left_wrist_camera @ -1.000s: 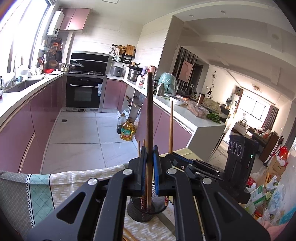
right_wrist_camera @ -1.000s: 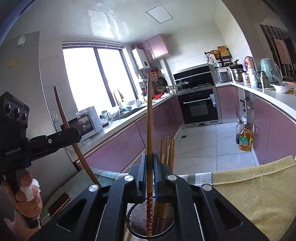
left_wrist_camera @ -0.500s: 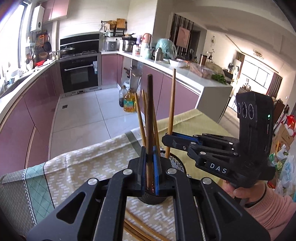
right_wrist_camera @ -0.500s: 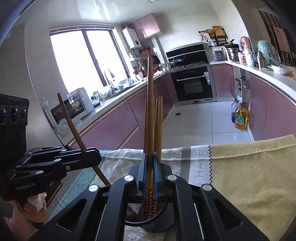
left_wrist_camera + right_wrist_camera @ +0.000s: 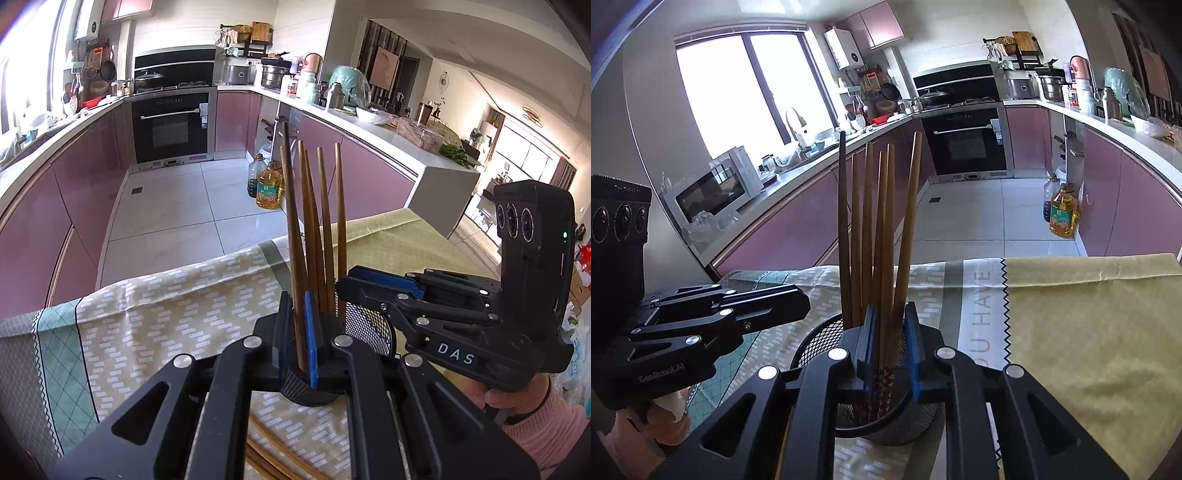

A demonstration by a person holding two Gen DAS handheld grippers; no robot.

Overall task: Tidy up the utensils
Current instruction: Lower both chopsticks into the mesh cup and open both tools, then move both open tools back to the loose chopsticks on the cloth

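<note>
The mesh utensil holder stood on the patterned tablecloth, a bundle of wooden chopsticks upright inside. The left gripper was clamped on one dark chopstick over the holder. The right gripper had its jaws apart around two chopsticks. More loose chopsticks lay at 6 o'clock. Risk: pulling the left gripper away while clamped would likely tip the light holder.

I note a built-in oven set among purple cabinets, with two oil bottles standing on the tiled floor. A microwave sits on the counter below the window.
</note>
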